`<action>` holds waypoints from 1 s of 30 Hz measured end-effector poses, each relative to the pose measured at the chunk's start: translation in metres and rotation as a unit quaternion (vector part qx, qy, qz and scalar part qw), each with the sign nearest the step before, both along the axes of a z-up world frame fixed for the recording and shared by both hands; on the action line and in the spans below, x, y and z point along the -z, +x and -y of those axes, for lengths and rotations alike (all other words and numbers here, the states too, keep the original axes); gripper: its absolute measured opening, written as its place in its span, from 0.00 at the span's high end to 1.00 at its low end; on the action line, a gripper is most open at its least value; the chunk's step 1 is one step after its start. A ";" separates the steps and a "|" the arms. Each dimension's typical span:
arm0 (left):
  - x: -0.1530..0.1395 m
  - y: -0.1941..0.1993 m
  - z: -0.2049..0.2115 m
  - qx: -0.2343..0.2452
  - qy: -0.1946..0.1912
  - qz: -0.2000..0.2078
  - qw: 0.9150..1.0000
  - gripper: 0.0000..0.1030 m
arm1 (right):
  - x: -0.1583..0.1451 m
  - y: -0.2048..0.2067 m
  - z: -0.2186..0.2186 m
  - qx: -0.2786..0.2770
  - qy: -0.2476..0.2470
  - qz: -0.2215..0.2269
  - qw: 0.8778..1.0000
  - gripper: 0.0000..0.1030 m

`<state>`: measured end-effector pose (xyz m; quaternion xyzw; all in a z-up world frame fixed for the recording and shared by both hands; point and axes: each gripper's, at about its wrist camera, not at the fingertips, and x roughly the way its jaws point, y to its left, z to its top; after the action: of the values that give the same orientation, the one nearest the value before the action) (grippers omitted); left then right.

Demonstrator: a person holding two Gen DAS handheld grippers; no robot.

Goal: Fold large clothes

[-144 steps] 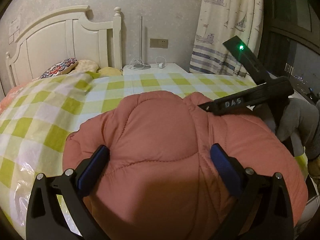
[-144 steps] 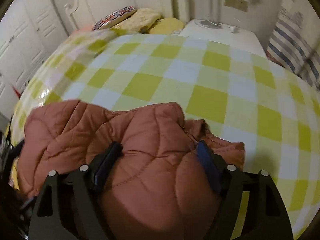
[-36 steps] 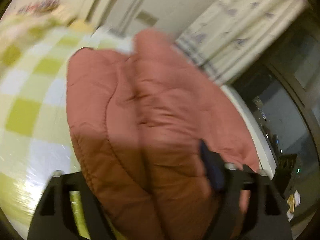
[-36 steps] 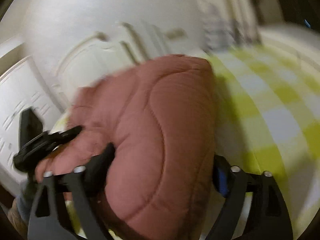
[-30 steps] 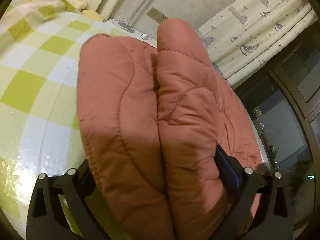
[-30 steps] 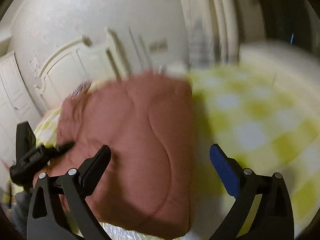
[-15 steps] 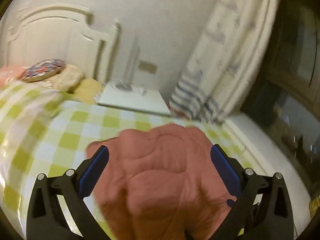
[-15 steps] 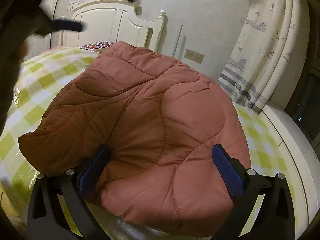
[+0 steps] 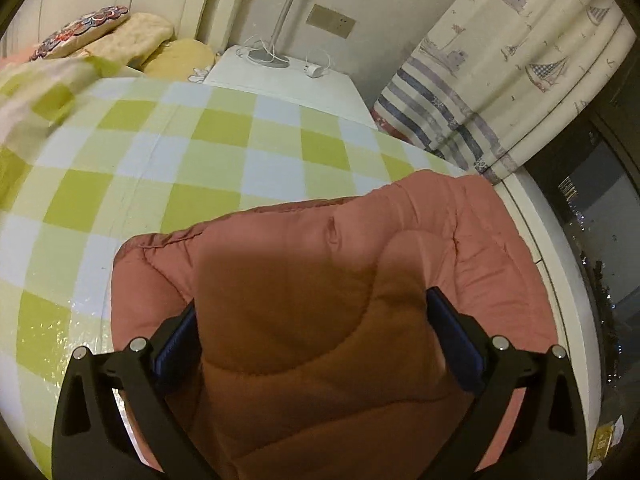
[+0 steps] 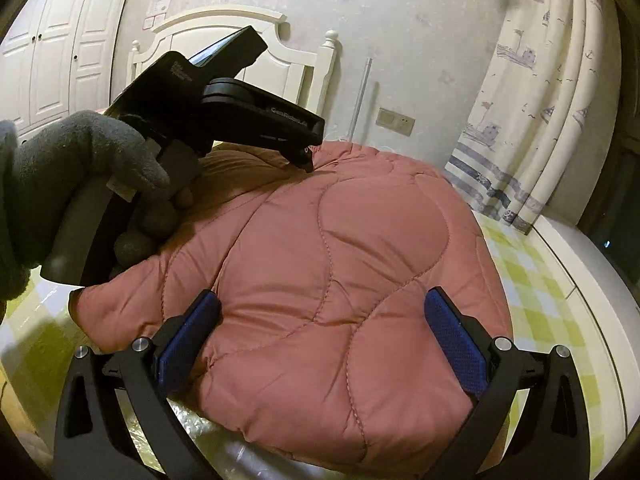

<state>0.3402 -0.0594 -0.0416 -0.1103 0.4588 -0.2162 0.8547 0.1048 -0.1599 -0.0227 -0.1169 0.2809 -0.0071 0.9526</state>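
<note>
A salmon-pink quilted jacket (image 9: 400, 248) lies folded into a thick bundle on the yellow-green checked bed cover (image 9: 168, 152). My left gripper (image 9: 314, 340) is open, and a padded fold of the jacket bulges up between its blue pads (image 9: 178, 340). In the right wrist view the jacket (image 10: 340, 264) fills the middle. My right gripper (image 10: 322, 340) is open just above the jacket's near edge, holding nothing. A grey-gloved hand (image 10: 76, 168) holds the left gripper (image 10: 306, 160), whose tip rests on the far side of the bundle.
Pillows (image 9: 120, 36) and a white headboard (image 10: 224, 28) lie at the bed's far end. A white nightstand (image 9: 288, 84) carries a lamp base and a charger. A sailboat curtain (image 10: 532, 92) hangs on the right, and white wardrobe doors (image 10: 60, 40) stand at the left.
The jacket was lifted and swung over in both grippers. It now rests as a folded bundle on the bed, and both grippers stand open over it. The left gripper has come down onto it.
</note>
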 end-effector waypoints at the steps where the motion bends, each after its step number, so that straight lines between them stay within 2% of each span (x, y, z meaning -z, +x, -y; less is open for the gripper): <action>1: -0.001 -0.001 -0.001 -0.001 -0.002 0.002 1.000 0.02 | 0.000 0.000 0.000 0.000 0.001 0.000 1.000 0.04; 5: -0.018 -0.012 -0.009 -0.027 -0.019 0.014 0.999 0.02 | -0.007 -0.009 0.000 -0.001 0.016 -0.002 1.000 0.04; 8: -0.044 -0.042 -0.030 -0.074 -0.036 0.066 0.994 0.02 | -0.019 -0.026 0.005 -0.016 0.042 0.011 0.999 0.05; 9: -0.057 -0.060 -0.039 -0.087 -0.042 0.097 0.991 0.02 | -0.027 -0.037 0.009 -0.014 0.047 0.029 0.998 0.05; 11: -0.082 -0.099 -0.056 -0.107 -0.041 0.167 0.979 0.02 | -0.044 -0.060 0.020 -0.013 0.072 0.071 0.995 0.05; 12: -0.097 -0.127 -0.065 -0.118 -0.035 0.216 0.969 0.02 | -0.052 -0.070 0.025 -0.012 0.085 0.089 0.992 0.05; 15: -0.132 -0.195 -0.080 -0.136 -0.005 0.311 0.941 0.02 | -0.080 -0.101 0.039 -0.002 0.111 0.146 0.983 0.05; 17: -0.151 -0.228 -0.085 -0.162 0.020 0.335 0.928 0.02 | -0.099 -0.116 0.045 0.008 0.121 0.168 0.978 0.05; 19: -0.169 -0.262 -0.089 -0.196 0.034 0.360 0.912 0.02 | -0.117 -0.132 0.050 0.030 0.128 0.190 0.973 0.05; 21: -0.182 -0.295 -0.089 -0.191 0.029 0.402 0.895 0.02 | -0.129 -0.148 0.052 0.048 0.136 0.216 0.966 0.05; 23: -0.185 -0.318 -0.085 -0.181 0.029 0.426 0.886 0.02 | -0.134 -0.158 0.054 0.052 0.142 0.231 0.961 0.05; 24: -0.182 -0.329 -0.080 -0.174 0.030 0.432 0.885 0.02 | -0.134 -0.163 0.054 0.050 0.147 0.234 0.960 0.05; 25: -0.177 -0.335 -0.075 -0.166 0.030 0.429 0.888 0.02 | -0.132 -0.166 0.054 0.050 0.151 0.232 0.960 0.05; 28: -0.143 -0.341 -0.056 -0.160 0.051 0.375 0.911 0.02 | -0.114 -0.166 0.053 0.050 0.160 0.201 0.965 0.05; 30: -0.114 -0.340 -0.042 -0.169 0.089 0.349 0.918 0.02 | -0.095 -0.161 0.050 0.057 0.156 0.164 0.972 0.05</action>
<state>-0.0002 -0.0178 0.0723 -0.0275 0.1237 -0.0522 0.9906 -0.0561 -0.2103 0.0723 0.0520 0.1242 -0.0363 0.9902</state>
